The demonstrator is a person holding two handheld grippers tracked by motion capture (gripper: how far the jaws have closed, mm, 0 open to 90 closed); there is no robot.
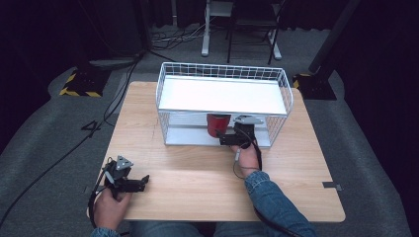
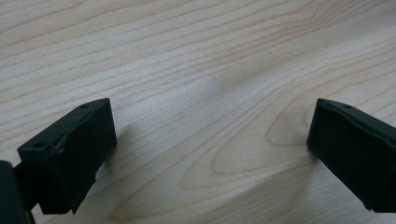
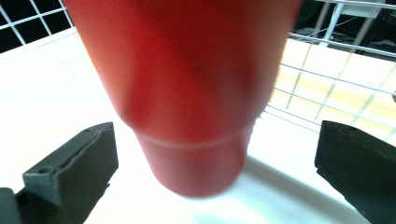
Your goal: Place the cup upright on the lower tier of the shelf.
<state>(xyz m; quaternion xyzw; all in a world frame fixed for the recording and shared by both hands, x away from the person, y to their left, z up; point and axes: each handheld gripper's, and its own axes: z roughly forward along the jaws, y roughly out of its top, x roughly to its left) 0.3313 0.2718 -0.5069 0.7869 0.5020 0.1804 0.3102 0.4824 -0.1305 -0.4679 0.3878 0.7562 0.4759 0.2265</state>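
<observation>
Red cup (image 1: 218,124): plain, smooth-walled, wider at the top and narrower at the base, with a thin ridge ringing the wall just above the bottom. Standing upright on the white lower shelf (image 1: 192,134) of a white wire rack (image 1: 223,71) at the far middle of the wooden desk (image 1: 197,173), under the rack's white upper shelf.

Right tool (image 1: 228,138) reaching into the rack's open front, jaws spread wide on either side of the cup, pads clear of its wall; nothing gripped. Left tool (image 1: 142,181) near the front left corner of the desk, well apart from the rack, jaws wide open with nothing between them.

High view: whole layout given, namely the rack, both hands, a denim sleeve (image 1: 276,202) on the right forearm, cables trailing off the desk. Cup small there and partly tucked under the upper shelf, surface detail too fine to tell.

Right gripper view: cup (image 3: 187,93) close up and blurred, its base resting on the white shelf (image 3: 56,102), the ridge clear, wire grid (image 3: 327,93) behind it at the right, black jaws standing off at both sides.

Left gripper view: bare pale wood grain of the desk (image 2: 201,70) between two widely parted black jaws, each casting a soft shadow on the wood.
</observation>
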